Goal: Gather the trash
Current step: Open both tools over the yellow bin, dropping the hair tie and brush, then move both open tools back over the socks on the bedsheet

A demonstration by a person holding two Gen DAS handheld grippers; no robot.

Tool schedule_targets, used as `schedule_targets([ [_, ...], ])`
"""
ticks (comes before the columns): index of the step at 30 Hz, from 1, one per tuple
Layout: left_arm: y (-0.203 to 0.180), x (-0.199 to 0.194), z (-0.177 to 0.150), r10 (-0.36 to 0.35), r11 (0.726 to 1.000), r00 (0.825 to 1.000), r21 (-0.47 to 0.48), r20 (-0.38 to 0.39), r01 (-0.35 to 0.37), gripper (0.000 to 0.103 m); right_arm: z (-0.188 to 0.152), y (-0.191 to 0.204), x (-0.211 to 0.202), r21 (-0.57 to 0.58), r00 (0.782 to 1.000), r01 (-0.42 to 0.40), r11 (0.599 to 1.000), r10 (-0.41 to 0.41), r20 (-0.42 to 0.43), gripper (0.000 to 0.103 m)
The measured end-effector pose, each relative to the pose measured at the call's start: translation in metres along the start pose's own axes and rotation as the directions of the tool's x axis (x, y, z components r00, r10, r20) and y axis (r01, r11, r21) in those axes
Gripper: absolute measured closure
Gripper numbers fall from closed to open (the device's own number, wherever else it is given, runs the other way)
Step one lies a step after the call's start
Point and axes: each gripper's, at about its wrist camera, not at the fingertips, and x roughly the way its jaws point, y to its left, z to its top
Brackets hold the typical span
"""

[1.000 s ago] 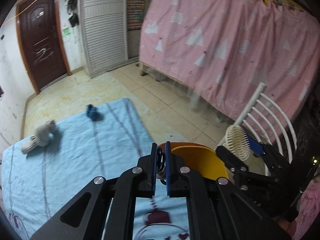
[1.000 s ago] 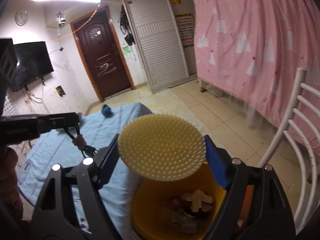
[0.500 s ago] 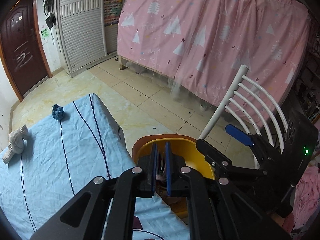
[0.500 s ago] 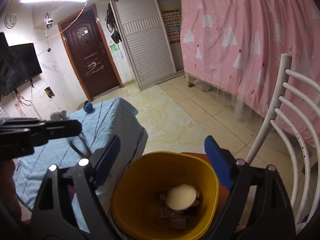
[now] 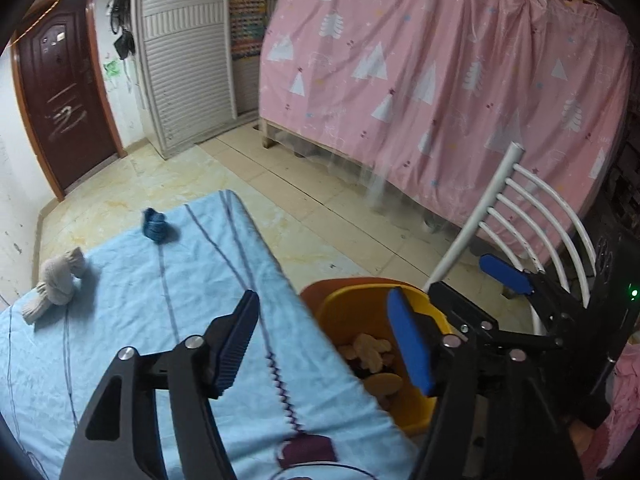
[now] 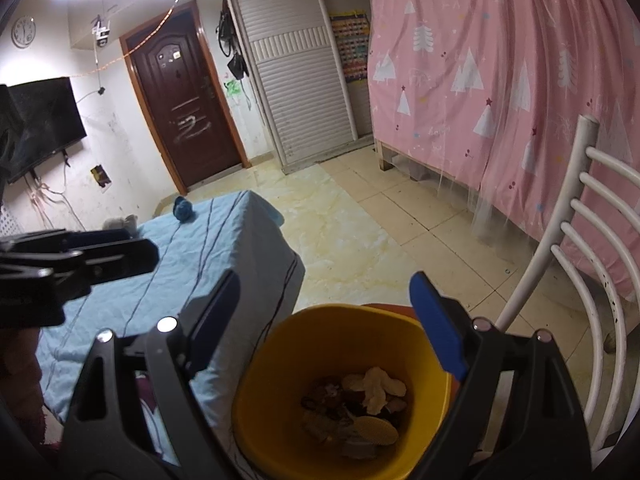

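Left wrist view: my left fingers (image 5: 324,340) are opening with nothing between them; my right fingers (image 6: 332,316) stand wide and empty above the yellow bin (image 6: 280,364). Scraps already lie inside the bin. Left on the worktop (image 5: 132,280) beyond it: a grey sock roll (image 5: 56,284), long axis slanting away from the bin, and a blue bundle (image 5: 154,228).

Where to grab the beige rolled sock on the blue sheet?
Grip the beige rolled sock across its narrow middle, from above. It lies flat and slanted on the blue sheet, bulging toward its upper end, with the sheet around it bare. Turn the jaws square to its length.
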Motion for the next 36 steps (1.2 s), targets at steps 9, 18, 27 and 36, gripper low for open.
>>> schedule_targets([
  [9, 0.05, -0.017, 0.0, 0.042, 0.997, 0.998, -0.067, 0.038, -0.039, 0.035, 0.017, 0.048, 0.012, -0.077, 0.999, -0.032, 0.997, 0.031, -0.007, 0.019],
  [18, 0.108, -0.033, -0.003, 0.113, 0.986, 0.992, -0.129, 0.055, -0.105, 0.033, 0.038, 0.094, 0.03, -0.114, 0.992, -0.123, 0.986, 0.119, -0.043, 0.016],
  [27, 0.181, -0.038, -0.001, 0.214, 0.959, 0.976, -0.195, 0.034, -0.204, 0.03, 0.05, 0.142, 0.064, -0.156, 0.98, -0.186, 0.97, 0.171, -0.105, 0.016],
  [36, 0.235, -0.034, -0.002, 0.278, 0.94, 0.96, -0.209, 0.016, -0.269, 0.025, 0.057, 0.182, 0.096, -0.209, 0.969, -0.218, 0.953, 0.187, -0.159, 0.016],
])
